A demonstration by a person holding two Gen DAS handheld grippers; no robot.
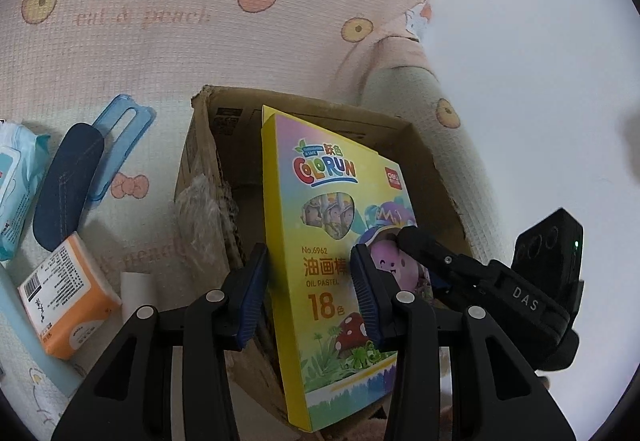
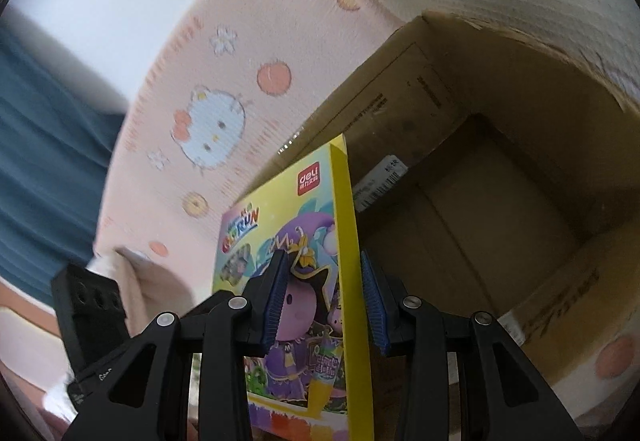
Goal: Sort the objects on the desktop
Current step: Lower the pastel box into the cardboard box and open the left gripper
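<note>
Nearest the lens in the right wrist view, the right gripper point(image 2: 324, 297) has its two blue-padded fingers clamped on the thin yellow edge of the flat yellow cardboard oil pastel box point(image 2: 304, 281), one pad on the printed cartoon face and the other on the back. The box stands upright on its narrow end, tilted a little, over the mouth of the open brown cardboard carton point(image 2: 500, 177); its lower end drops out of sight, so whether it touches the carton floor cannot be told.

In the left wrist view the left gripper point(image 1: 310, 293) straddles the same oil pastel box point(image 1: 320, 241), its jaws apart, one blue pad beside the spine and the other lying over the printed front; a firm grip is not evident. The right gripper point(image 1: 416, 245) reaches in from the right with a fingertip on the box face.

The carton point(image 1: 208, 145) sits on a pink cartoon-cat printed cloth point(image 1: 160, 21). To its left lie a dark blue denim oval case point(image 1: 66, 185) on a clear blue plastic phone case point(image 1: 124, 133), an orange tissue packet point(image 1: 68, 293) and a pale blue wet-wipe pack point(image 1: 16, 177).
</note>
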